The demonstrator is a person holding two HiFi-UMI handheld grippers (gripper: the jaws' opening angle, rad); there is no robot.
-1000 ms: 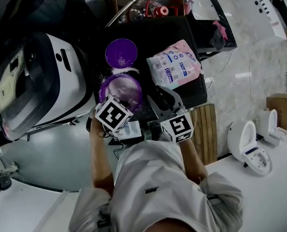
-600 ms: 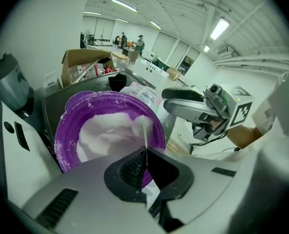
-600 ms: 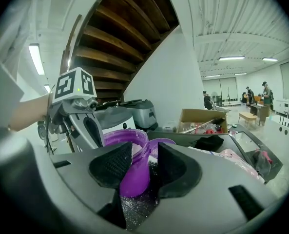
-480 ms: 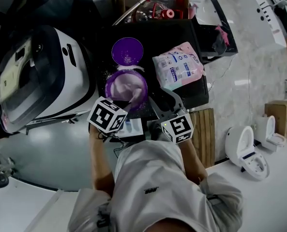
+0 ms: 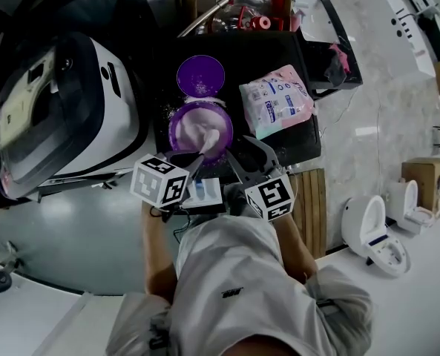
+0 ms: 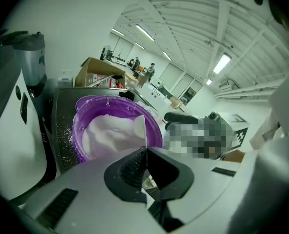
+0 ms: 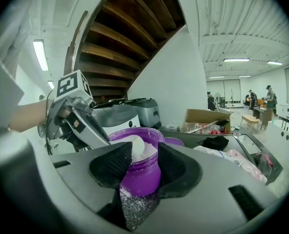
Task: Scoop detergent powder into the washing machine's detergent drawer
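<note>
A purple tub (image 5: 190,124) full of white powder stands on the black table (image 5: 279,50). My left gripper (image 5: 192,167) is shut on the thin handle of a white scoop (image 5: 208,139), whose bowl rests in the powder. In the left gripper view the scoop (image 6: 140,129) stands edge-on over the tub (image 6: 86,112), just past the left gripper (image 6: 145,151). My right gripper (image 5: 242,154) is open at the tub's near right side. In its own view the tub (image 7: 140,172) fills the gap of the right gripper (image 7: 144,161).
The washing machine (image 5: 64,110) stands left of the table. The tub's purple lid (image 5: 200,76) lies behind the tub, and a pink detergent bag (image 5: 279,101) lies to the right. A white and blue part (image 5: 205,193) sits between the grippers, mostly hidden. Boxes and clutter stand at the back.
The left gripper has drawn back toward the person and to the left, uncovering the tub. The scoop's bowl now shows in the powder. The right gripper has barely moved.
</note>
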